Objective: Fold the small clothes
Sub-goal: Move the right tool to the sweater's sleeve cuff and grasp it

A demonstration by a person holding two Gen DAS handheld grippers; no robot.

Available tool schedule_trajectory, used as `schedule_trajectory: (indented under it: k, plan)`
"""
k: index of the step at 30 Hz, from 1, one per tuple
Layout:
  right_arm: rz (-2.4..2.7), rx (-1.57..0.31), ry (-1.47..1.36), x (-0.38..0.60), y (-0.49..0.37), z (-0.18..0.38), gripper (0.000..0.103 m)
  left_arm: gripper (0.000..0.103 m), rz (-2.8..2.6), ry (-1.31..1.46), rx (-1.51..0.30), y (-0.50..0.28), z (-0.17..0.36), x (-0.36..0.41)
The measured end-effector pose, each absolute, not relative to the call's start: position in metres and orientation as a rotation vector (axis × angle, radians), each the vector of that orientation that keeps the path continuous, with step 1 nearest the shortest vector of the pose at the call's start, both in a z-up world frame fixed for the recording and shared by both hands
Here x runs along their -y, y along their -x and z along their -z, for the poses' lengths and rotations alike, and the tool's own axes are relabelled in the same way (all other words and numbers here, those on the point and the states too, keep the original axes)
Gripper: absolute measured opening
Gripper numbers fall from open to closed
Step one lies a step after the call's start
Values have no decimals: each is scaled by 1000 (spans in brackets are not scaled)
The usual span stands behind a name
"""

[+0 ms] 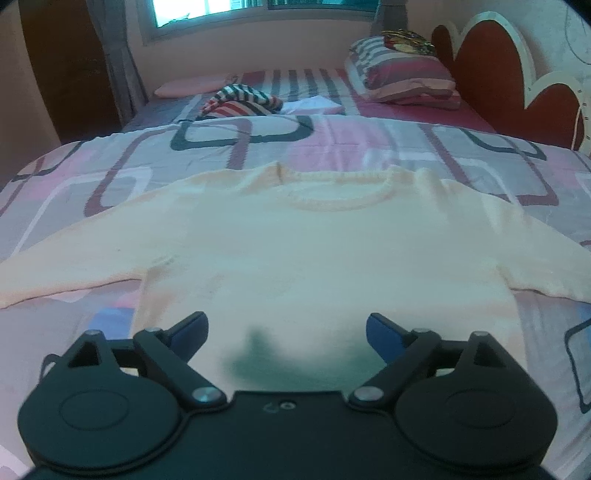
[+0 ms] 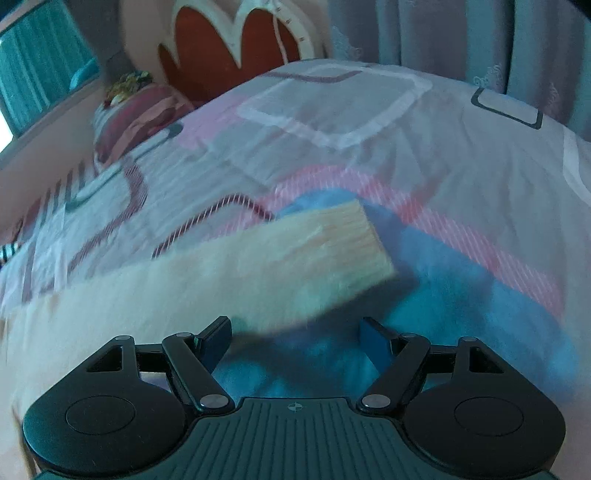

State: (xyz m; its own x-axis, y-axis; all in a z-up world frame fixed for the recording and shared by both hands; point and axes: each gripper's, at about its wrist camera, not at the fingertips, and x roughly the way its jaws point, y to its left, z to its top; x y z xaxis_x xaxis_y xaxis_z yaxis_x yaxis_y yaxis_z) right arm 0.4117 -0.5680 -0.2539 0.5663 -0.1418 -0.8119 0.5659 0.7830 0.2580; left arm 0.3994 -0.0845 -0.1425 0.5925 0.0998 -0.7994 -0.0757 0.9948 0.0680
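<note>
A small cream knitted sweater [image 1: 295, 251] lies flat on the patterned bedspread [image 1: 110, 173], neckline away from me and both sleeves spread out sideways. My left gripper [image 1: 287, 328] hovers over the sweater's lower body, jaws wide apart, nothing between the fingers. In the right wrist view, one cream sleeve [image 2: 258, 266] stretches across the bedspread [image 2: 369, 129] and ends in a ribbed cuff [image 2: 354, 236]. My right gripper [image 2: 295, 339] hangs open just in front of the sleeve's near edge, and its pads touch no cloth. This view is blurred.
A striped garment [image 1: 240, 101] and a white cloth [image 1: 314, 105] lie further up the bed. Striped pillows [image 1: 402, 74] rest against a red and white headboard [image 1: 509, 66]. A window [image 1: 258, 11] and curtains [image 2: 480, 37] stand beyond the bed.
</note>
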Motion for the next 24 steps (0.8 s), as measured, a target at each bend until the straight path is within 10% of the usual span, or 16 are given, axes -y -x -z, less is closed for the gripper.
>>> schedule_trajectory:
  k: [7, 24]
  plan:
    - [464, -841, -540, 578, -427, 255, 2, 84, -101, -37, -933, -396, 143, 74]
    - [107, -647, -421, 452, -453, 169, 2, 78, -93, 14, -883, -384, 121, 37]
